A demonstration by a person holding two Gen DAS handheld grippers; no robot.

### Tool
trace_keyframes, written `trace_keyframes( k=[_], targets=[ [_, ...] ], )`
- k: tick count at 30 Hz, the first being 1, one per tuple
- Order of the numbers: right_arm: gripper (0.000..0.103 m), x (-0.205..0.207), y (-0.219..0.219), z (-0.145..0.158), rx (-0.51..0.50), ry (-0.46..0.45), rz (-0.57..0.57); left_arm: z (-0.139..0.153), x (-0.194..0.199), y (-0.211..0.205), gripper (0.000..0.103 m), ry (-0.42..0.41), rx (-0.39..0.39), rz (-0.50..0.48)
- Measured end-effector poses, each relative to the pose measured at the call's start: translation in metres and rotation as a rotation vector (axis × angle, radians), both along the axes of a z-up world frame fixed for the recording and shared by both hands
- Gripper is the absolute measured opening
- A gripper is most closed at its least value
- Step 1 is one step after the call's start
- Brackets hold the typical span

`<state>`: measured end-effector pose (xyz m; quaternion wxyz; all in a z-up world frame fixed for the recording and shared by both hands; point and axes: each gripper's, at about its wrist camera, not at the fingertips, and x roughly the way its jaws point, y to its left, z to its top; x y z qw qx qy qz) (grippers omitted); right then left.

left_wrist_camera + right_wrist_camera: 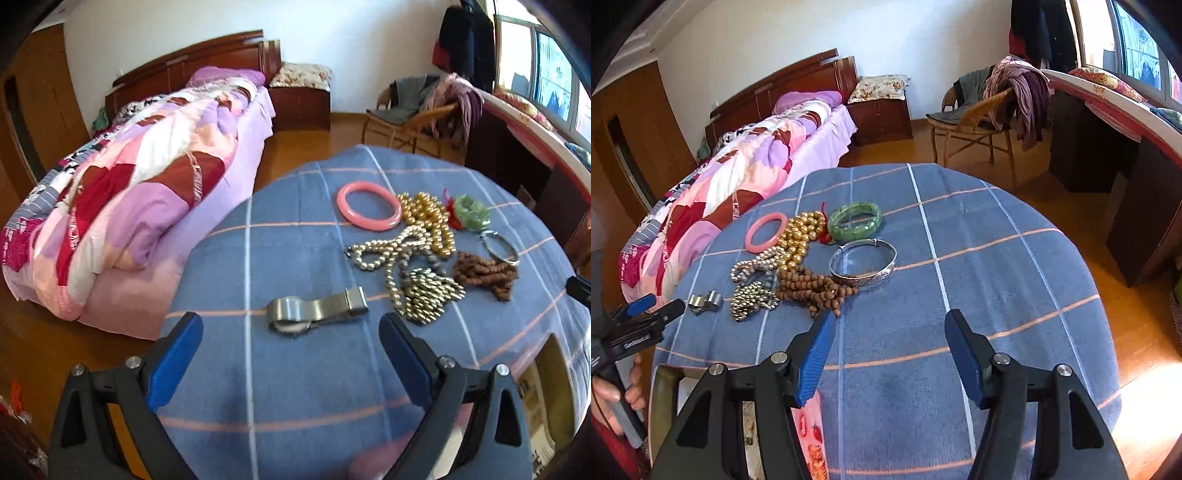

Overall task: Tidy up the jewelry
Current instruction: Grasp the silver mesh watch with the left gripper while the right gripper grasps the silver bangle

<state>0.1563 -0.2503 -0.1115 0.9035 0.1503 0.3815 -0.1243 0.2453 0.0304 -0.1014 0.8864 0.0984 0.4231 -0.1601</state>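
Observation:
Jewelry lies on a blue checked tablecloth [295, 258]. In the left wrist view I see a silver watch [314, 312], a pink bangle [367, 206], gold beads [428, 218], silver beads [384, 251], brown wooden beads [484, 271] and a green bangle [471, 212]. My left gripper [291, 332] is open just in front of the watch, not touching it. My right gripper [890, 332] is open above bare cloth, its left finger close to the wooden beads [812, 288]. A silver bangle [864, 264] and the green bangle [855, 219] lie beyond it.
A bed with a patchwork quilt [129, 206] stands left of the table. A wicker chair with clothes [982, 110] and a dark desk [1108, 155] stand behind. A box with a pink printed side [809, 435] sits at the table's near edge. The left gripper shows at the right wrist view's left edge [646, 310].

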Motion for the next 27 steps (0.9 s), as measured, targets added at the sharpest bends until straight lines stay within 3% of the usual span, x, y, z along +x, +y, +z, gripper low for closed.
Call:
trace_keyframes(
  k=[4, 8, 12, 13, 14, 18, 19, 20, 21, 25, 27],
  targets=[
    [0.062, 0.014, -0.005, -0.006, -0.003, 0.014, 0.007, -0.015, 0.017, -0.015, 0.098, 0.072, 0.022, -0.057],
    [0.062, 0.027, -0.008, -0.009, -0.008, 0.025, 0.017, -0.030, 0.032, -0.016, 0.101, 0.108, 0.068, -0.049],
    [0.062, 0.037, -0.011, -0.012, -0.010, 0.033, 0.020, -0.029, 0.032, -0.018, 0.100, 0.065, 0.064, -0.055],
    [0.062, 0.038, -0.012, -0.013, -0.010, 0.033, 0.021, -0.026, 0.029, -0.017, 0.091, 0.055, 0.060, -0.060],
    [0.062, 0.041, -0.013, -0.014, -0.007, 0.034, 0.021, -0.024, 0.027, -0.017, 0.075, 0.054, 0.041, -0.080],
    [0.062, 0.049, -0.022, -0.022, 0.014, 0.044, 0.004, -0.020, 0.024, -0.015, 0.072, 0.047, 0.014, -0.078],
    [0.062, 0.052, -0.024, -0.024, 0.014, 0.049, 0.006, -0.016, 0.021, -0.013, 0.060, 0.035, -0.010, -0.083],
    [0.062, 0.056, -0.025, -0.026, 0.015, 0.054, 0.012, -0.014, 0.022, -0.011, 0.038, 0.032, -0.041, -0.094],
    [0.062, 0.059, -0.025, -0.028, 0.015, 0.056, 0.016, -0.011, 0.021, -0.007, 0.036, 0.043, -0.094, -0.100],
    [0.061, 0.078, -0.022, -0.033, -0.003, 0.069, 0.043, -0.013, 0.026, -0.008, 0.035, 0.046, -0.117, -0.088],
    [0.050, 0.085, -0.020, -0.038, 0.003, 0.093, 0.043, -0.011, 0.025, -0.006, 0.034, 0.041, -0.136, -0.084]
  ],
)
